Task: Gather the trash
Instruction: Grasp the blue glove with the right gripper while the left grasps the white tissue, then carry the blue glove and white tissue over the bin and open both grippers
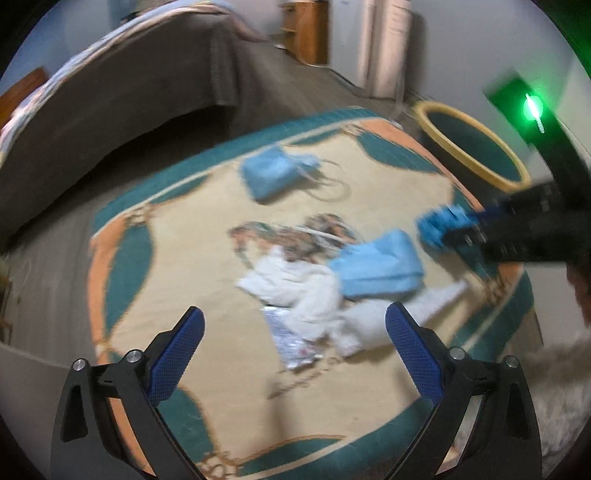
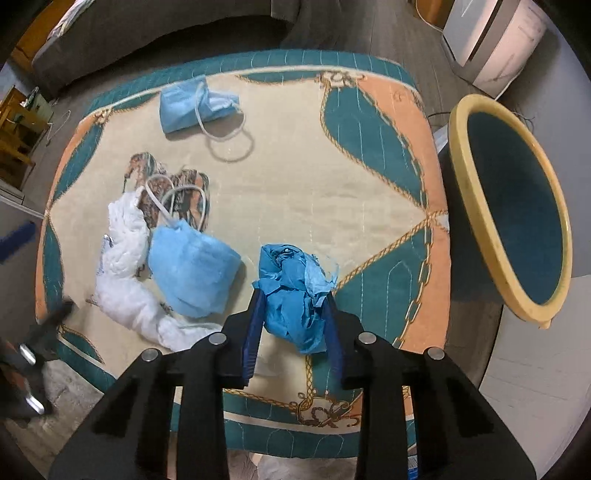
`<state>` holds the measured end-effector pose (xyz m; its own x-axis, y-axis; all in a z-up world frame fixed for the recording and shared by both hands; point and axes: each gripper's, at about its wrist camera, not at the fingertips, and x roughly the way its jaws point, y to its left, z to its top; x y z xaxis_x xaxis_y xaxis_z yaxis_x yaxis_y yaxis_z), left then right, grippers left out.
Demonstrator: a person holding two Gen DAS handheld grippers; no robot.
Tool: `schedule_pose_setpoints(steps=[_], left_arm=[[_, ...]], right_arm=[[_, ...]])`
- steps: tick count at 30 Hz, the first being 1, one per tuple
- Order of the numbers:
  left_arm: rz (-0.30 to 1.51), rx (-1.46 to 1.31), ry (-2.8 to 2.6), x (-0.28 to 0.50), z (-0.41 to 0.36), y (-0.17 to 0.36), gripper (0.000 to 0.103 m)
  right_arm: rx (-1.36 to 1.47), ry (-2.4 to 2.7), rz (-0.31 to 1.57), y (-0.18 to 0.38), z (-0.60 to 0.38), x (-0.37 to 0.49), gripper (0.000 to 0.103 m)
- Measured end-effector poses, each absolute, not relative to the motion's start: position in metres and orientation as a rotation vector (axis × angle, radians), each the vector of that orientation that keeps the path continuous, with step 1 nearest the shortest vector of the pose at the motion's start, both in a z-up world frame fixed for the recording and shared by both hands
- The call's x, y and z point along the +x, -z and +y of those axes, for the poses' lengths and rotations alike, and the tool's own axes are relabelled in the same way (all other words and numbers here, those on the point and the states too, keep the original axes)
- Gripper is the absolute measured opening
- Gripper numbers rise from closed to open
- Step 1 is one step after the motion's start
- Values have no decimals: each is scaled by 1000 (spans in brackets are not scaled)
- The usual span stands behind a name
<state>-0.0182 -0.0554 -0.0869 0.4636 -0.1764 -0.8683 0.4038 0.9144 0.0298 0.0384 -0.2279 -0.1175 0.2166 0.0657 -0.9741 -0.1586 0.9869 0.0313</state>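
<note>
My right gripper (image 2: 293,295) is shut on a crumpled blue glove (image 2: 290,291), held just above the patterned mat (image 2: 314,192); it also shows in the left wrist view (image 1: 441,227). My left gripper (image 1: 295,328) is open and empty above the mat (image 1: 177,240), near a white crumpled tissue (image 1: 306,291) and a foil wrapper (image 1: 291,343). A light blue face mask (image 2: 192,266) lies beside the tissue (image 2: 122,266). A second mask (image 2: 192,105) lies at the mat's far side. The yellow-rimmed bin (image 2: 513,221) stands to the right of the mat.
A bed with a grey cover (image 1: 129,92) stands beyond the mat. A white appliance (image 2: 495,44) sits at the far right. A wooden cabinet (image 1: 306,29) is at the back. A furry rug (image 2: 74,387) lies at the mat's near edge.
</note>
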Motion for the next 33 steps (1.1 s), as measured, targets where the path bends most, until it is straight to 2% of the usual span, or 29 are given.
schedule_pose_setpoints(steps=[5,7,9,10,11,12,15,25,33], left_arm=[[1059,297,451,-27,-82,103,93],[1078,308,483,-29,-90,111,82],[1106,328,508,-31,-96,118,52],[1124,339,518,-31,-99,122,44],[1137,351,532,-32,-101,125,28],[1138,366,537,-34,-103,126,26],[1102,350,564,-37,-103,115,21],[893,215,560,-34,-92,42,21],[811,130,387,-5,-62,17,21]], right_arm=[[-59,-133,1317,104,-239,41,30],[-30,-140,1303,96,-242,42,30],[-15,-152,1286,88,-244,42,30],[-10,-158,1278,85,-244,41,30],[-5,-164,1270,81,-244,40,30],[0,-170,1259,76,-244,39,30],[-8,-170,1220,62,-242,40,30],[41,-143,978,-26,-260,35,30],[79,-150,926,-45,-264,44,30]])
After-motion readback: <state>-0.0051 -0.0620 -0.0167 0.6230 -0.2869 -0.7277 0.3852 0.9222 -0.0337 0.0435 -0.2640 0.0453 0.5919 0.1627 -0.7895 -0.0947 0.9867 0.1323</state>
